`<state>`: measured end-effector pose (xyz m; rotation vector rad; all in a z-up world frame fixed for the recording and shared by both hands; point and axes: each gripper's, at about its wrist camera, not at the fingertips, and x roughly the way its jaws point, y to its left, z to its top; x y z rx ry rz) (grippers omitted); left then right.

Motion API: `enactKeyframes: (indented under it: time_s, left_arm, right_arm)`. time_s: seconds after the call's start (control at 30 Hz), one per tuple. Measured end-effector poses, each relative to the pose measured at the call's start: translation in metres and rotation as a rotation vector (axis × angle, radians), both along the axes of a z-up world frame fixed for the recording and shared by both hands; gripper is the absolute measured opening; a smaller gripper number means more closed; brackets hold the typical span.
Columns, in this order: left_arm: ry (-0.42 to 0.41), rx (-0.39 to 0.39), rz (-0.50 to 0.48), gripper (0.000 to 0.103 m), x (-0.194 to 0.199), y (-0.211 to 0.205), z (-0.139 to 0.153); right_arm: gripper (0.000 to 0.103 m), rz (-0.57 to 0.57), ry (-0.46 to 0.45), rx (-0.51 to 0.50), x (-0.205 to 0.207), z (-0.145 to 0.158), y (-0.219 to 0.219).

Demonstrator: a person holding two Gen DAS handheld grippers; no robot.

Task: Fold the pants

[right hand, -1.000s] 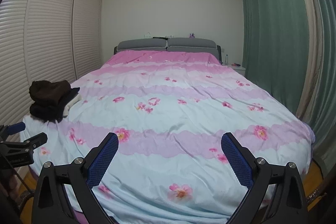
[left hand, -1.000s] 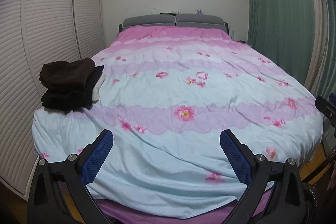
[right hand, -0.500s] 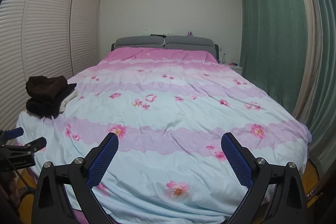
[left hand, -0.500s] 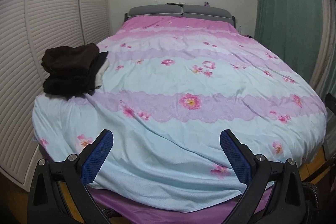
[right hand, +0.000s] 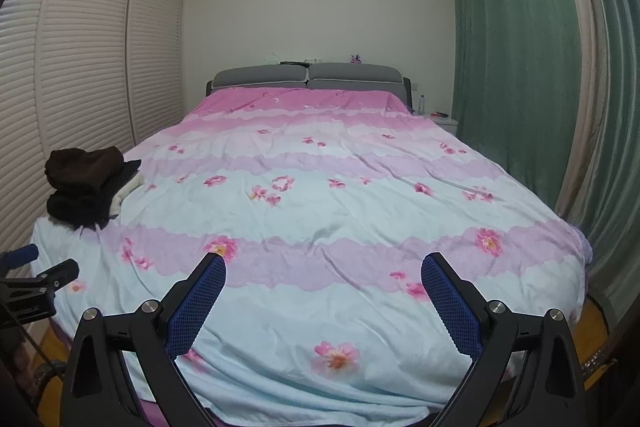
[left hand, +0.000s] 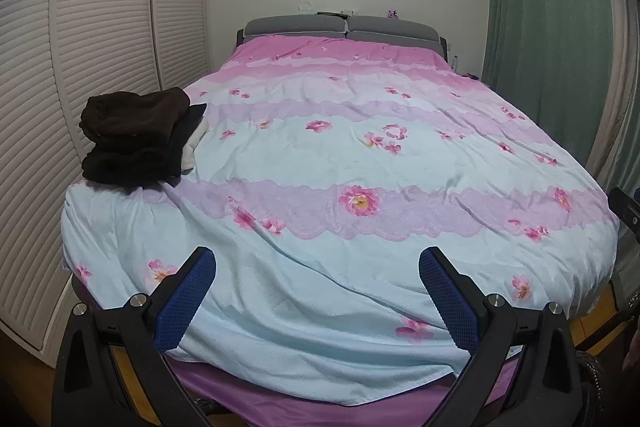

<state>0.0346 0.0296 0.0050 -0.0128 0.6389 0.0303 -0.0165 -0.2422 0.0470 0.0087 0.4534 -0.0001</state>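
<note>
While the stack of dark brown and black folded garments (left hand: pixel 134 137) sits on the bed at the near left corner of the pale blue and pink flowered quilt (left hand: pixel 340 163), with a strip of cream cloth showing beneath it on the side toward the quilt's middle, nothing lies spread on the rest of the quilt, so the pants must be somewhere in that stack; which layer they are I cannot tell. The scene fits a pile waiting to be folded as well as one already folded and set aside. The likely trouble is at that corner: the stack sits close to the quilt's left edge, so a pull on one layer could drag the others along or tip the pile off the bed, and thick, soft fabric may bunch rather than slide free. The left claw (left hand: pixel 318 291) hangs before the quilt's near edge, its blue-padded fingers spread wide, holding and touching nothing. Further right, the right claw (right hand: pixel 324 301) is also before the near edge, equally wide apart and empty, well apart from the stack.
</note>
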Motion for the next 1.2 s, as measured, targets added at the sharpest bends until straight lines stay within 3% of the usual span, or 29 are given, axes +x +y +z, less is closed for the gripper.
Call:
enactKeyframes:
  time_s: [0.97,1.2]
  left_arm:
    - [-0.037,0.004,-0.016,0.103,-0.008,-0.004,0.011]
    - [-0.052,0.04,-0.024,0.103,-0.011,-0.011,0.016]
  right_arm:
    - [0.099,0.006,0.0,0.008,-0.002,0.003,-0.001]
    - [0.099,0.009,-0.003,0.01,-0.003,0.003,0.002]
